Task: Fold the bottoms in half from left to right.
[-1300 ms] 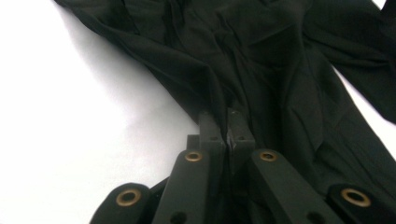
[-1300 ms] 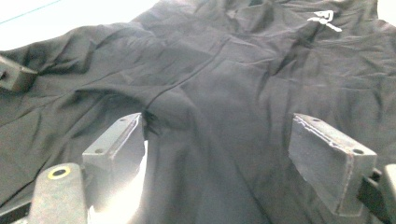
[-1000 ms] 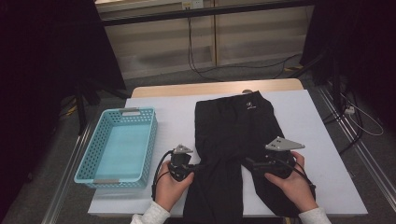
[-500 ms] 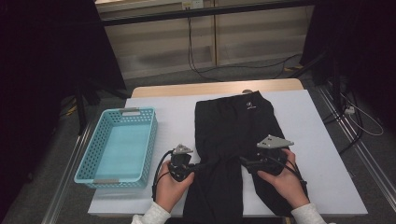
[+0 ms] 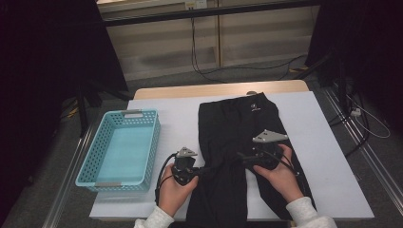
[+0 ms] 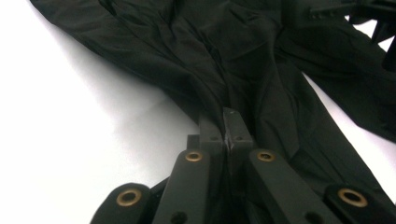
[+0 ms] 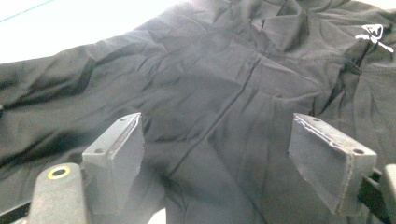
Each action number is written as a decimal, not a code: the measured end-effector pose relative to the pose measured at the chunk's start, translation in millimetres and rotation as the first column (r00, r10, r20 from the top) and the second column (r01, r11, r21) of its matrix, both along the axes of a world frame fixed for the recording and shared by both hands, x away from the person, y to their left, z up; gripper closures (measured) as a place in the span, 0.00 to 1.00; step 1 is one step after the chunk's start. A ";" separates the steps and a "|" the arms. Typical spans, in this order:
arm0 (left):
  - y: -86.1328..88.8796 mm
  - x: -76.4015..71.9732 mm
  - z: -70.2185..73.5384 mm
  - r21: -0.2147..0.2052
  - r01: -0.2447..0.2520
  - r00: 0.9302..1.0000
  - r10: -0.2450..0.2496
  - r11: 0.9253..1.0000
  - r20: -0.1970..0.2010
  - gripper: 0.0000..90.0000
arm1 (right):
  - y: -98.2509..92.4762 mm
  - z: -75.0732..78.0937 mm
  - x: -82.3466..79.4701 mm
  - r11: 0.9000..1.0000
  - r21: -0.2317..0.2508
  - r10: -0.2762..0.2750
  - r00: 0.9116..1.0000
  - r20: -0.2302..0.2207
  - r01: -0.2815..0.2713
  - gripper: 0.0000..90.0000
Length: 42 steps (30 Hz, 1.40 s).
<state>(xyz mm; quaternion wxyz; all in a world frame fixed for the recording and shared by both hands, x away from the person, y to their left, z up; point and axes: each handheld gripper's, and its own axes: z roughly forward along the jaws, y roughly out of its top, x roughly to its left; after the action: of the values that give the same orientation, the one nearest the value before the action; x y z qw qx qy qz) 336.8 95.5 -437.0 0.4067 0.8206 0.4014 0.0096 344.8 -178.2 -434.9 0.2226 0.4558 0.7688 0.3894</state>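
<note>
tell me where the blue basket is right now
In the high view the blue basket sits on the left part of the white table, left of the black trousers and just beyond the left gripper.

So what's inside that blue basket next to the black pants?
The blue basket looks empty: its pale floor shows bare in the high view. The strip just behind its near wall is hidden.

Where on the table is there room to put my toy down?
White table is bare right of the black fabric trousers, and in the strip between them and the empty turquoise plastic basket. The near middle is crowded: both grippers work on the trousers.
</note>
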 end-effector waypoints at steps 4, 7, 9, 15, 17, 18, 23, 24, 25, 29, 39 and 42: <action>-1.3 -1.0 -0.1 -0.001 0.005 1.000 -0.005 1.000 -0.002 0.99 | 6.0 -0.5 3.5 1.000 0.011 -0.002 1.000 -0.001 0.002 0.21; -2.3 -2.1 1.1 -0.006 0.006 1.000 -0.006 1.000 0.001 0.99 | 8.9 -2.2 6.6 1.000 0.014 0.000 1.000 -0.009 0.000 0.21; -2.5 -2.2 1.9 -0.008 0.012 1.000 -0.012 1.000 0.006 0.99 | 10.9 -2.1 7.8 1.000 0.016 0.004 1.000 -0.012 -0.003 0.21; -4.0 -2.9 1.8 -0.007 0.022 1.000 -0.022 1.000 0.013 0.99 | 15.3 -1.1 11.5 1.000 0.016 -0.005 1.000 -0.004 0.005 0.20; -4.2 -1.6 1.5 -0.009 0.028 1.000 -0.028 1.000 0.007 0.99 | 16.6 -2.6 12.8 0.999 0.033 0.001 1.000 -0.018 0.000 0.20; -4.7 -1.7 1.2 -0.011 0.026 1.000 -0.026 1.000 0.011 0.99 | 17.3 -3.3 12.9 0.999 0.038 -0.002 1.000 -0.024 0.003 0.20; -7.0 -3.1 0.8 -0.013 0.027 1.000 -0.027 1.000 0.015 0.99 | 25.0 -4.0 12.8 0.999 0.028 0.016 1.000 -0.020 -0.015 0.20; -5.6 -3.4 0.3 -0.008 0.029 1.000 -0.029 1.000 0.010 0.99 | 26.3 -4.3 13.3 1.000 0.024 0.016 1.000 -0.024 -0.016 0.20; -5.0 -3.4 -0.2 -0.009 0.027 1.000 -0.027 1.000 0.012 0.99 | 27.5 -4.5 13.9 1.000 0.027 0.017 1.000 -0.024 -0.016 0.20; -2.8 -2.4 -0.8 -0.011 0.027 1.000 -0.027 1.000 0.012 0.99 | 34.0 -3.7 18.4 0.999 0.032 0.018 0.999 -0.028 -0.017 0.20; -3.3 -2.9 -2.4 -0.021 0.018 1.000 -0.017 1.000 0.014 0.99 | 53.5 -2.0 30.3 0.999 0.038 0.033 0.999 -0.039 -0.032 0.22; -3.5 -2.9 -4.4 -0.020 0.020 1.000 -0.020 1.000 0.006 0.99 | 56.3 -0.6 31.5 0.998 0.060 0.028 0.999 -0.034 -0.026 0.22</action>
<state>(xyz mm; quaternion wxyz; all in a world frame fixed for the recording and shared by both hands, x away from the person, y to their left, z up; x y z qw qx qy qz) 333.9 91.9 -441.4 0.4162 0.8203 0.3922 0.0038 376.3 -121.8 -435.5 0.1901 0.4587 0.7667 0.4069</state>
